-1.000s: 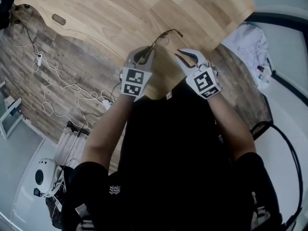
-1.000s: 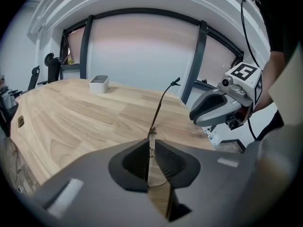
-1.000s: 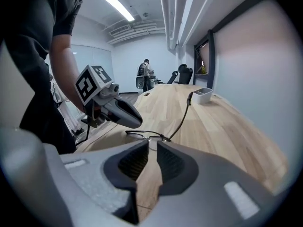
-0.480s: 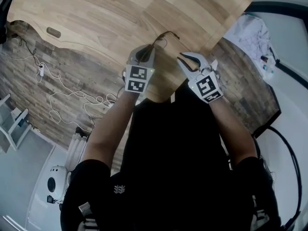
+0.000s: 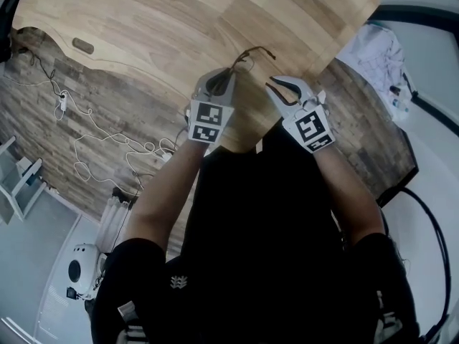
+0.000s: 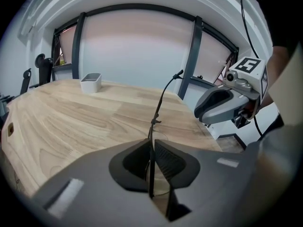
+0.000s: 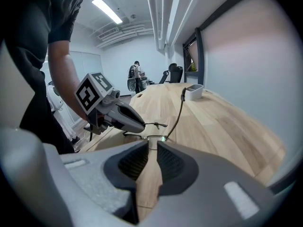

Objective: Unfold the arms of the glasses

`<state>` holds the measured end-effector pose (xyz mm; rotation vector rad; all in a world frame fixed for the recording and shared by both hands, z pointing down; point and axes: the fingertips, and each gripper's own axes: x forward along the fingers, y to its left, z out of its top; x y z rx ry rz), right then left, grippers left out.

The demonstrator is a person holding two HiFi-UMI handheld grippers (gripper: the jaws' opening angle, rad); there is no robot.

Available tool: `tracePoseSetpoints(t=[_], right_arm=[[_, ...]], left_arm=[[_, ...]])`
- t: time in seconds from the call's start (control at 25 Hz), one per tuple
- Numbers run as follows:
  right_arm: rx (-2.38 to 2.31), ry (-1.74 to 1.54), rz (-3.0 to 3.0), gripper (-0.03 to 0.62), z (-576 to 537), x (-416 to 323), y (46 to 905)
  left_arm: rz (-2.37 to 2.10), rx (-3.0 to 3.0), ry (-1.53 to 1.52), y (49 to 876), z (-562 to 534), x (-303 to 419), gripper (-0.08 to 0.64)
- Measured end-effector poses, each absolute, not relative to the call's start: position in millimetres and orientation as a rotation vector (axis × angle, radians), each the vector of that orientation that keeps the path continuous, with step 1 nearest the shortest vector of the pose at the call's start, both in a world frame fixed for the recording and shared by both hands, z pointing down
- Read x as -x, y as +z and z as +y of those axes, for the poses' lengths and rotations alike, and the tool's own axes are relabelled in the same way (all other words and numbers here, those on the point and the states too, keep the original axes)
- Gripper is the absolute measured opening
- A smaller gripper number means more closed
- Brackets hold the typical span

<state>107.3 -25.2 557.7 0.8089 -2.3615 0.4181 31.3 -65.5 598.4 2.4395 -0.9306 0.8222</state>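
Item: glasses (image 6: 154,122), thin dark wire frame, held in the air above the near edge of the wooden table (image 5: 179,20) and not resting on it. Holder: left gripper (image 6: 151,143), fingers clenched on the frame at the lens rim, with one lens showing clear just behind the pads. Condition of item: one arm (image 7: 178,112) stands swung out, rising up and away from the left gripper. A shorter dark piece juts sideways from the frame beside the left gripper, and whether it is the second arm folded cannot be told. Second tool: right gripper (image 7: 149,145), to the right of the left gripper and level with it, tips pointed at the frame and just short of it. Its fingers are released and drawn to a narrow slit, with only table showing through. Step in hand, as judged: unfolding is part done, with the frame steadied for work on the remaining arm. Next move, as judged: the right fingers would have to close lightly on that arm near its tip and swing it about its hinge, while the left grip keeps the frame from twisting. Pose: both forearms are raised before the torso, elbows bent, and the marker cubes (image 5: 206,122) face up toward the head.
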Motion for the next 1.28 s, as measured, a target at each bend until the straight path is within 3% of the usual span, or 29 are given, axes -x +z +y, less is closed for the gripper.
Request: tracePoseSetpoints(t=[0.48, 1.28], right_arm=[[-0.724, 0.329, -2.544, 0.046, -49, -56, 496], [-0.525, 0.255, -2.603, 0.044, -25, -11, 468]], left_arm=[[-1.011, -2.472, 0.752, 564, -40, -13, 0.038], [-1.082, -2.496, 0.681, 545, -14, -1, 0.038]])
